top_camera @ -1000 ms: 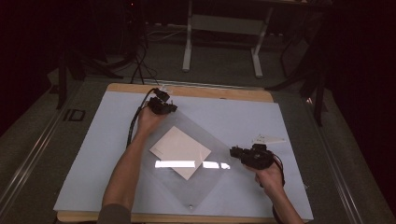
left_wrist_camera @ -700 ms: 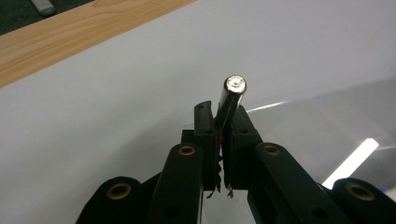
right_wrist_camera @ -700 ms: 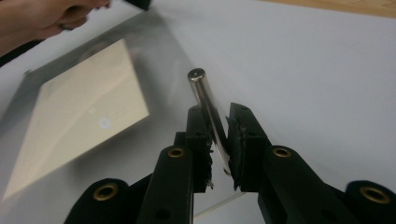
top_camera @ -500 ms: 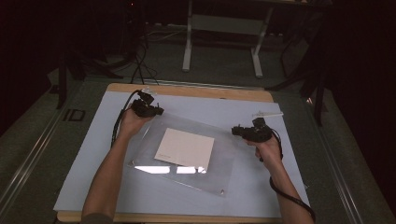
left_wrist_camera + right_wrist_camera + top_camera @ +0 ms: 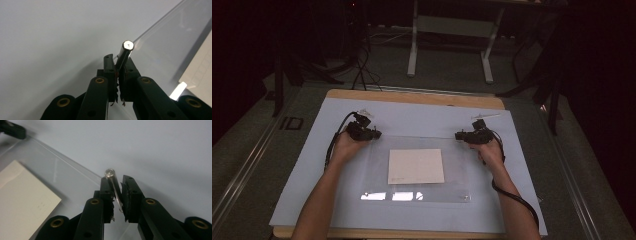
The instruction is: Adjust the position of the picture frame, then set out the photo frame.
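- Change since the earlier frames: the clear rectangular acrylic sheet (image 5: 418, 167), set cornerwise like a diamond 1 second ago, now lies square to the pale blue table mat (image 5: 307, 165); both hands have moved to its 2 far corners.
- Position: the sheet rests flat at the mat's centre, with the cream rectangular paper card (image 5: 416, 166) at its middle.
- Left gripper (image 5: 373, 134): clenched on the small metal corner post (image 5: 124, 55) at the sheet's far left corner.
- Right gripper (image 5: 459, 135): grasping the matching corner post (image 5: 113, 185) at the far right corner.
- High view: shows both forearms, the whole sheet and the wooden table edge (image 5: 412, 97).
- Gripper views: show each post's round cap standing between the jaws, a detail too small to tell from above.
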Tool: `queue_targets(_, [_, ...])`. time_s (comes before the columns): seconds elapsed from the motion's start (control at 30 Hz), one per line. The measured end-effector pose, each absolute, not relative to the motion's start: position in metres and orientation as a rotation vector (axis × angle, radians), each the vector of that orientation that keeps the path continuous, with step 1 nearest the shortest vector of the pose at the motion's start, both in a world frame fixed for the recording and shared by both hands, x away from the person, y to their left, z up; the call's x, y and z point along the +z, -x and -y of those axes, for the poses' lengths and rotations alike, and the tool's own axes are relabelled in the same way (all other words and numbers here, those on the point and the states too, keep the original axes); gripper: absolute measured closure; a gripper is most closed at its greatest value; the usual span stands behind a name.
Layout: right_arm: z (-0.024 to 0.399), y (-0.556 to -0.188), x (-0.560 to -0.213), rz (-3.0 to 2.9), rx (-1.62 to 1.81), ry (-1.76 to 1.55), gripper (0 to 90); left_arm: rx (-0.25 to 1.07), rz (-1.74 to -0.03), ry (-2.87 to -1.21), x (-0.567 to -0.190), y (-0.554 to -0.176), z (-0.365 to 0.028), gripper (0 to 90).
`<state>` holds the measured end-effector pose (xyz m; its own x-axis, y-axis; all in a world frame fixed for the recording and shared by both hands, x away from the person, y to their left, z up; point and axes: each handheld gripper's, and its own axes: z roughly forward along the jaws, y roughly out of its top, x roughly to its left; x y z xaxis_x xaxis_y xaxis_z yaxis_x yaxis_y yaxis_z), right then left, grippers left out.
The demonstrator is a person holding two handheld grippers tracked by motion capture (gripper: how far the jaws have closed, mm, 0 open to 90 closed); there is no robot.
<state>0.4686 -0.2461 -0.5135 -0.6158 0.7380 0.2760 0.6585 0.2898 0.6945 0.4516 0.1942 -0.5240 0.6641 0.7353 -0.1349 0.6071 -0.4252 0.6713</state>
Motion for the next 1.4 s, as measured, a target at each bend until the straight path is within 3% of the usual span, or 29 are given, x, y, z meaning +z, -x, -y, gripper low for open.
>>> queue_targets(0.93, [0.248,-0.461,-0.530,-2.360,1.313,-1.315,79.0,0.302,-1.064,-2.078,-0.531,-0.442,-0.193,82.5])
queue_targets(1.17, [0.250,-0.462,-0.532,-2.361,1.336,-1.325,78.3,0.336,-1.111,-2.014,-0.532,-0.432,-0.201,64.8])
queue_targets(1.4, [0.251,-0.462,-0.535,-2.357,1.348,-1.335,77.9,0.388,-1.129,-1.890,-0.522,-0.418,-0.215,55.6])
